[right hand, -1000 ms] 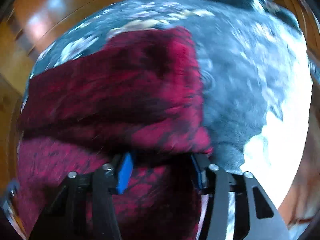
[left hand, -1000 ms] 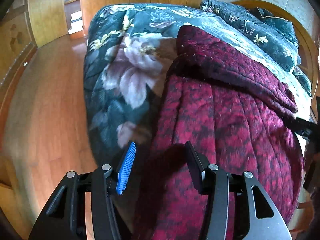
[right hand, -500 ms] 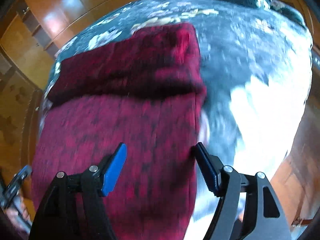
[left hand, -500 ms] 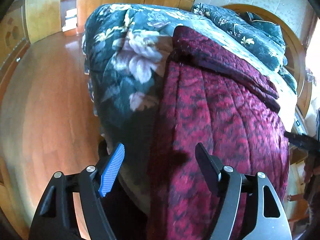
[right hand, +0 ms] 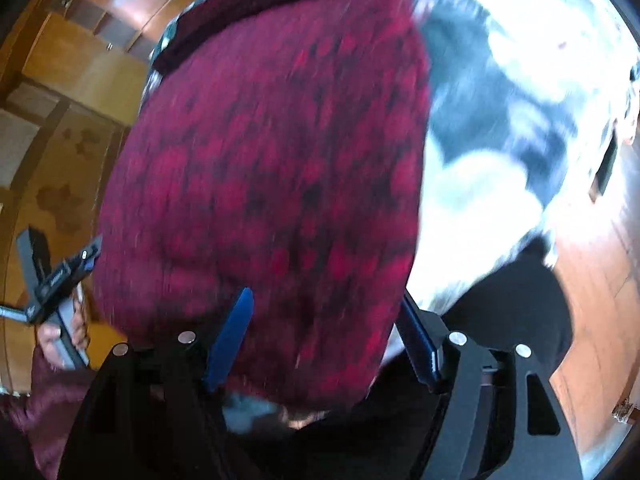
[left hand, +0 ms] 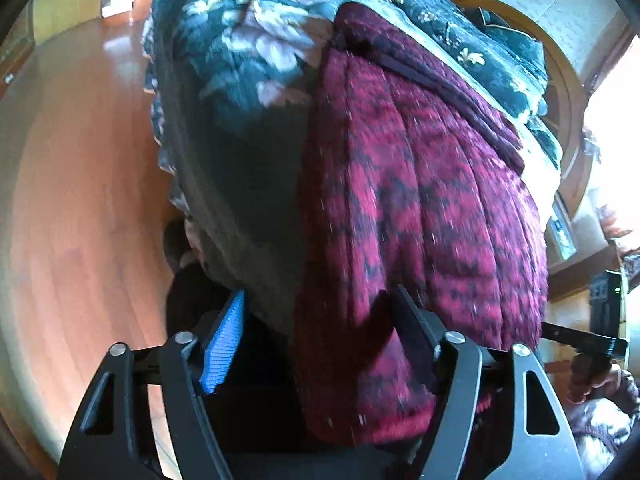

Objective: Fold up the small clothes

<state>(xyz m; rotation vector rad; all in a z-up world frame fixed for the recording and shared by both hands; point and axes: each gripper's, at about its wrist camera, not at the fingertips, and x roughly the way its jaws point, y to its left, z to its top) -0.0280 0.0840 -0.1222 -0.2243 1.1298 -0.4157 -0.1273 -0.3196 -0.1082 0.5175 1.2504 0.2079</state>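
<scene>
Holding both tools low at the near edge of the bed, you have each pair of fingers spread wide with nothing pinched between them. Your left gripper point(left hand: 320, 336) straddles the near left corner of the red knit garment point(left hand: 420, 208): the blue pad point(left hand: 224, 344) sits out to the left over the hanging side of the floral quilt point(left hand: 240, 52), while the dark right finger lies against the red cloth. Whether that finger presses on the cloth or only passes in front of it cannot be told. Your right gripper point(right hand: 326, 336) spans the garment's point(right hand: 280, 160) near right portion, its left blue pad point(right hand: 232, 336) in front of the fabric and its right pad at the fabric's right edge.

Farther out, the garment lies spread on the quilt, running away from you, and its far end shows as a darker folded band across the top. In the right wrist view, your left hand point(right hand: 60, 328) and its tool show at the lower left, beside the garment's edge. Beyond the garment lie dark floral pillows point(left hand: 480, 52) against a curved wooden headboard point(left hand: 560, 92). Wooden floor point(left hand: 80, 184) runs along the left of the bed, with wooden cabinets point(right hand: 60, 92) past it. Both views are blurred.
</scene>
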